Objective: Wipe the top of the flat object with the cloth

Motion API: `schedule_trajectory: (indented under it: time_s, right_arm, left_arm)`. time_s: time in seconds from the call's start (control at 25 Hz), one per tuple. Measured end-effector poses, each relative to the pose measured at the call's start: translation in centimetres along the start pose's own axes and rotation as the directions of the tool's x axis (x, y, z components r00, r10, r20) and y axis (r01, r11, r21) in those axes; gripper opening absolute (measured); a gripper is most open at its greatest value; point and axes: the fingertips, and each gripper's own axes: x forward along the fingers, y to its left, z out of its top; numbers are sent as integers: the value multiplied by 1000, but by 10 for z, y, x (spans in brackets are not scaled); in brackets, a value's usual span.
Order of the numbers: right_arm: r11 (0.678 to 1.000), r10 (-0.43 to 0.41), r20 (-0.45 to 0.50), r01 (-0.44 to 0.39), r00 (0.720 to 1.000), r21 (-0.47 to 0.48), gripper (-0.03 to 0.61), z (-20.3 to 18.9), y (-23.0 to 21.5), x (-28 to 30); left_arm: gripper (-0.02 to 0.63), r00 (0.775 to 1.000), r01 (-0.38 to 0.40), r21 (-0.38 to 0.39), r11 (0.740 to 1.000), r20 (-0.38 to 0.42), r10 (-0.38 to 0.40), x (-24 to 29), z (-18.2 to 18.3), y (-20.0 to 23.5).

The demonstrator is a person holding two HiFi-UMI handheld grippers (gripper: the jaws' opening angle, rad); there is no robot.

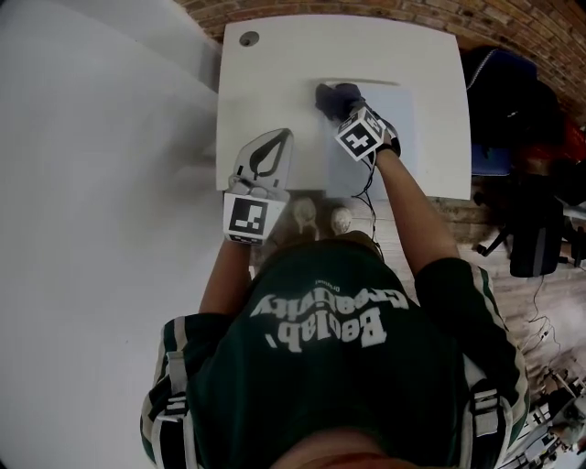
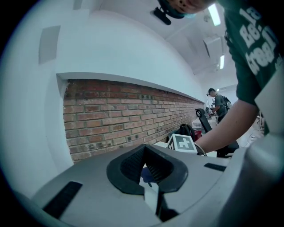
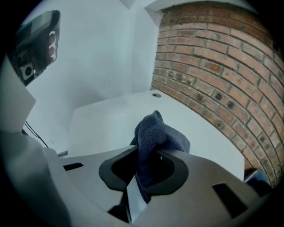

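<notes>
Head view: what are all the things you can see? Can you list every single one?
table: one, white, in front of the person
flat object: one, pale grey, on the table's right half
cloth: one, dark blue, at the flat object's far left corner
round cap: one, grey, at the table's far left corner
brick wall: one, red-brown, behind the table
left gripper: one, grey, shut and empty, over the table's near left
right gripper: one, grey, shut on the cloth
shoes: two, pale, by the table's near edge
</notes>
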Motion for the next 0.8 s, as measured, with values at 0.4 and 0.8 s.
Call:
schedule_trajectory:
  time_s: [0.4,0.8]
  right_arm:
    - [958,-168,-121,191,978,216,51,-120,-76,-55]
    - [963,-75,133,36,988,268,52,-30,-21,-70]
  left_arm:
    - [-6,999,25,-13,1000,29,-25,7,2,8]
    - [-6,999,47,-22,999,19,-47,6,0,5]
